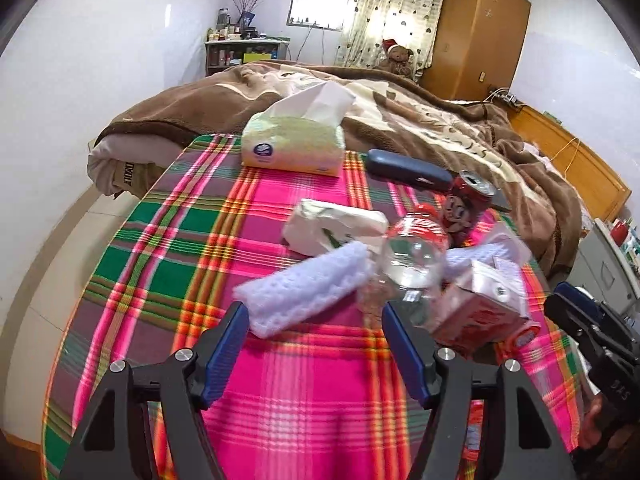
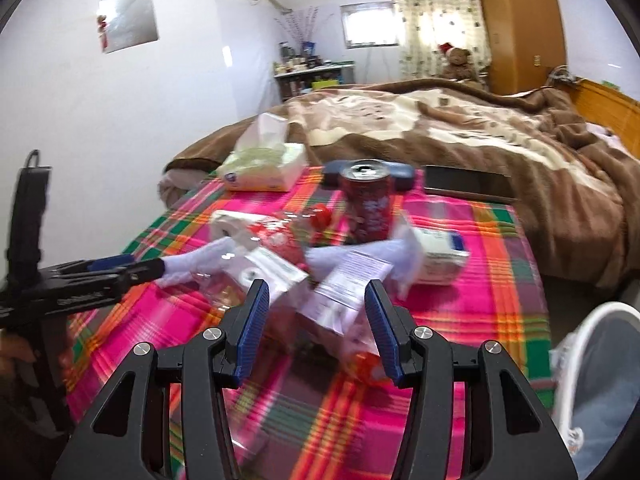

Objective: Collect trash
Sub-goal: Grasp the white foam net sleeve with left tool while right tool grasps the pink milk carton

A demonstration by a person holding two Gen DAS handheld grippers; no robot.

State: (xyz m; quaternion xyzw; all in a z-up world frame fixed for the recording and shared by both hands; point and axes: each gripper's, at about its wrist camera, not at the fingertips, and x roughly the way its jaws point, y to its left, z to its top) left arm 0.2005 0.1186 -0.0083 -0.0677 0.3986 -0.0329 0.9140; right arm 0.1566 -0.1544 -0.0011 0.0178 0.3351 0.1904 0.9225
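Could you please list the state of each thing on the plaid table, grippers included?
Left gripper: open, empty.
Right gripper: open, empty, over the carton.
Soda can: upright, tab opened.
Plastic bottle: lying down, red cap on.
Tissue box: open, a tissue sticking up.
Carton: lying on its side.

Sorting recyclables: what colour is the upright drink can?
Dark red, with a silver top: the can shows best in the right wrist view.
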